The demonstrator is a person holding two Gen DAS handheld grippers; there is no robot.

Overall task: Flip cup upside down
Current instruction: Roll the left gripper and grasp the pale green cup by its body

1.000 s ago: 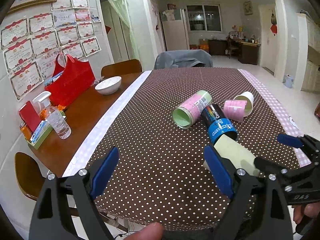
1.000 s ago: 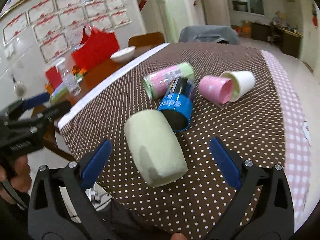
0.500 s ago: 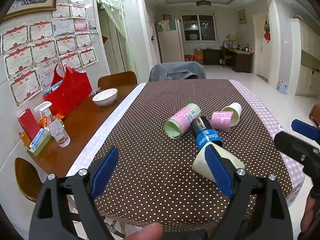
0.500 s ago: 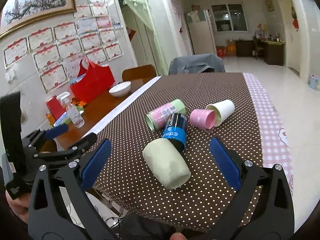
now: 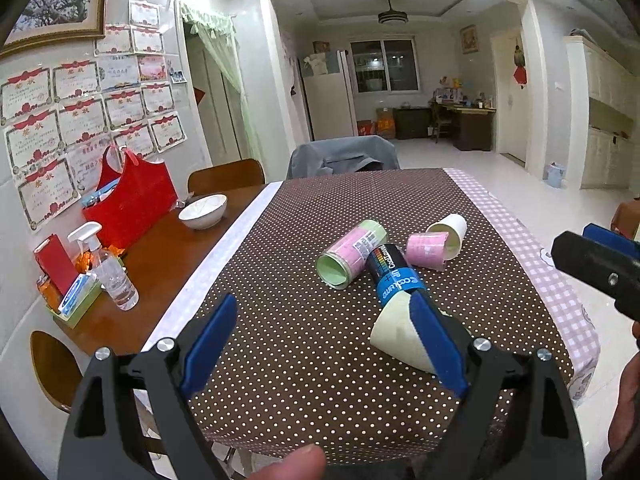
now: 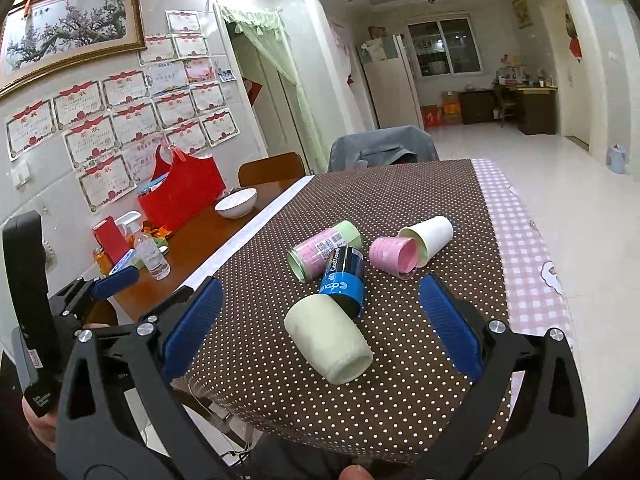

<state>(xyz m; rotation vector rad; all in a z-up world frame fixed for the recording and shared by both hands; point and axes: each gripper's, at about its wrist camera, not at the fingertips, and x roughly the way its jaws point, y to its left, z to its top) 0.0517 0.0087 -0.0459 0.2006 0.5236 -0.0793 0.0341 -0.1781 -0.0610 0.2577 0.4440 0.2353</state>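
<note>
Several cups lie on their sides on the brown dotted tablecloth [image 6: 400,200]. A pale green cup [image 6: 330,338] lies nearest the front edge, also in the left wrist view [image 5: 396,336], partly behind my left finger. Behind it lie a black and blue cup [image 6: 344,278], a pink and green cup [image 6: 322,246], a pink cup [image 6: 392,256] and a white paper cup [image 6: 430,234]. My right gripper [image 6: 320,320] is open and empty, held back above the table's front edge. My left gripper [image 5: 324,340] is open and empty, left of the pale green cup.
On the bare wooden part of the table at left stand a white bowl [image 5: 203,211], a red bag [image 5: 132,200], a spray bottle [image 5: 110,270] and a small tray of packets [image 5: 68,292]. A chair with a grey cover [image 5: 344,156] stands at the far end.
Both grippers have drawn back and up from the cups, so the table looks smaller and farther. The cups have not moved. Both grippers stay open.
</note>
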